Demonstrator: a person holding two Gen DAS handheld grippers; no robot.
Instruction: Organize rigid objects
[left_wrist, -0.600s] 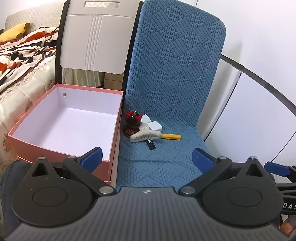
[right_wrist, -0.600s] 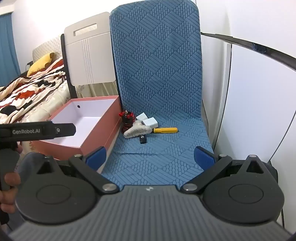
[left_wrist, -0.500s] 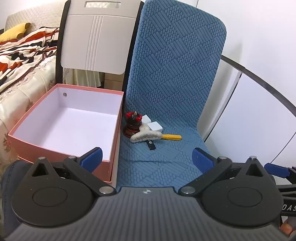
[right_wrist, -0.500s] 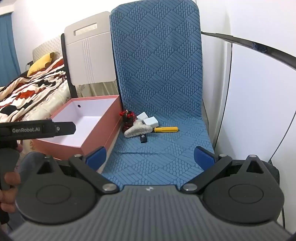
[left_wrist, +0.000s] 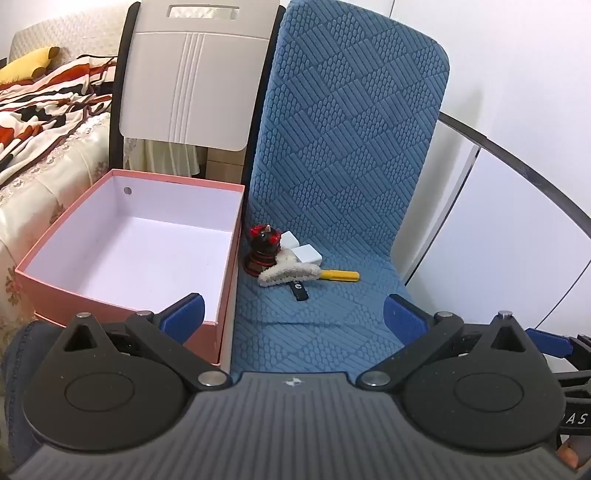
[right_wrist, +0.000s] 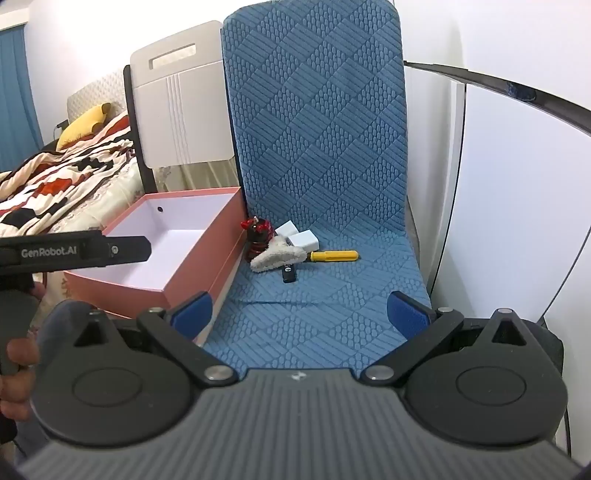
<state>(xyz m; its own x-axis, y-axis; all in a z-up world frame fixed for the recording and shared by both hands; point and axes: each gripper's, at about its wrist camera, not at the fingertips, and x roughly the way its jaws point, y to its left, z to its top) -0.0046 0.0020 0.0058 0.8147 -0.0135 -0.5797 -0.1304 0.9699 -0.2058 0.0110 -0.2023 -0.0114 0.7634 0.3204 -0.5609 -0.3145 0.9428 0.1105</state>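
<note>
Rigid objects sit in a tight cluster on the seat of a blue padded chair (left_wrist: 343, 184), waiting to be sorted, presumably into the pink box (left_wrist: 122, 295) beside them.

Left gripper (left_wrist: 293, 314) has its blue pads spread wide with nothing between them. Right gripper (right_wrist: 301, 310) is likewise spread wide and empty. Both hover short of the cluster, which lies at about twelve o'clock from each.

Farther out, seen from the left wrist, a red and black figurine (left_wrist: 263, 251) stands at the cluster's nine o'clock side, next to the box wall. Two white blocks (left_wrist: 304, 254) sit at its three o'clock. A fluffy white piece (left_wrist: 286, 275) is draped across the middle, covering part of a yellow-handled tool (left_wrist: 340, 275). A small black fob (left_wrist: 298, 291) lies at six o'clock.

Risks, as a judgement: the pieces touch or overlap, so wide pads could catch two at once or knock the figurine over. Pulling the tool may drag the fluffy piece. The sloped, cushioned seat could let nudged items slide.
</note>
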